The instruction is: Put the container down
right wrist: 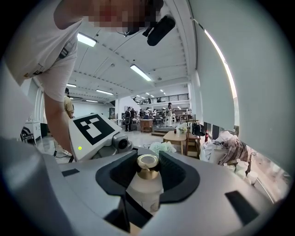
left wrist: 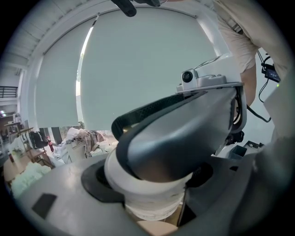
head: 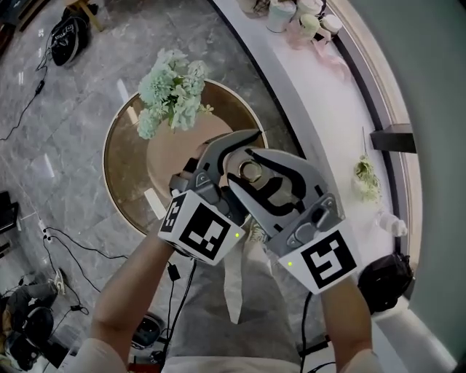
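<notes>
The container [head: 253, 173] is a white bottle with a gold cap, held up above the round table [head: 124, 175]. Both grippers meet on it. In the right gripper view the container [right wrist: 146, 186] stands upright between the dark pads, gold cap on top, and my right gripper [right wrist: 147, 174] is shut on it. In the left gripper view its white body [left wrist: 152, 196] fills the gap of my left gripper [left wrist: 150, 184], with a jaw of the right gripper lying across its top. From the head view the left gripper [head: 229, 156] sits just left of the right gripper [head: 246, 166].
A bunch of pale green flowers [head: 169, 91] stands at the far side of the table. A white curved ledge [head: 328, 102] runs along the right with jars [head: 291, 14] at its far end. Cables and a black bag [head: 69, 33] lie on the grey floor.
</notes>
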A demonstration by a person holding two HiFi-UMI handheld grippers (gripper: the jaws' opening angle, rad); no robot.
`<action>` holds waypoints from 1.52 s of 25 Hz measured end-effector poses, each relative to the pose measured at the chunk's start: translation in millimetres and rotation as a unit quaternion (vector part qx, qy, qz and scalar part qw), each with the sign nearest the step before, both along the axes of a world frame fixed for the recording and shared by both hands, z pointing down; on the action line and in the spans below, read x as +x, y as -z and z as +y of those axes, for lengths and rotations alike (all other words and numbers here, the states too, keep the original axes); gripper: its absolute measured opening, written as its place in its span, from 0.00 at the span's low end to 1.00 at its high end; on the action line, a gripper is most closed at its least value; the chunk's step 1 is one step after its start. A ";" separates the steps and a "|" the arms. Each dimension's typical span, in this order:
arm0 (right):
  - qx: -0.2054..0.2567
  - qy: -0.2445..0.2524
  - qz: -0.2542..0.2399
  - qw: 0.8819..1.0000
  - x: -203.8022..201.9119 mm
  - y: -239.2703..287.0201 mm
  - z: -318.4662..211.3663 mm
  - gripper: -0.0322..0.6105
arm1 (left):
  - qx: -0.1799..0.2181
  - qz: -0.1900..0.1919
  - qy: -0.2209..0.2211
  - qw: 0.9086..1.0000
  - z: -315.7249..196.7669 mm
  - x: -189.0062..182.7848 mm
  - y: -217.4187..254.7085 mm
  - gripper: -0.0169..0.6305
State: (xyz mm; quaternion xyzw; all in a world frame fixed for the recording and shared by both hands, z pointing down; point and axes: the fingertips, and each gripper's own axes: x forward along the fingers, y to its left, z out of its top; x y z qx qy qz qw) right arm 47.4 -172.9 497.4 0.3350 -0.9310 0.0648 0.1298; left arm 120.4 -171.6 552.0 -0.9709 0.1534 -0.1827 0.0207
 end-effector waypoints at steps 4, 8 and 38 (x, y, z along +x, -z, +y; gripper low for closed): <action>0.001 0.000 0.002 1.000 -1.3 -36.3 -9.4 0.27 | 0.000 -0.001 -0.002 1.000 -8.8 -1.1 -36.8 0.57; 0.001 0.010 0.011 1.000 -5.0 -75.5 -19.7 0.27 | -0.003 -0.005 -0.001 1.000 -18.9 -4.6 -76.5 0.57; -0.022 0.018 -0.004 1.000 -38.9 -259.1 -68.0 0.27 | -0.037 -0.053 0.022 0.998 -62.3 -38.7 -272.4 0.57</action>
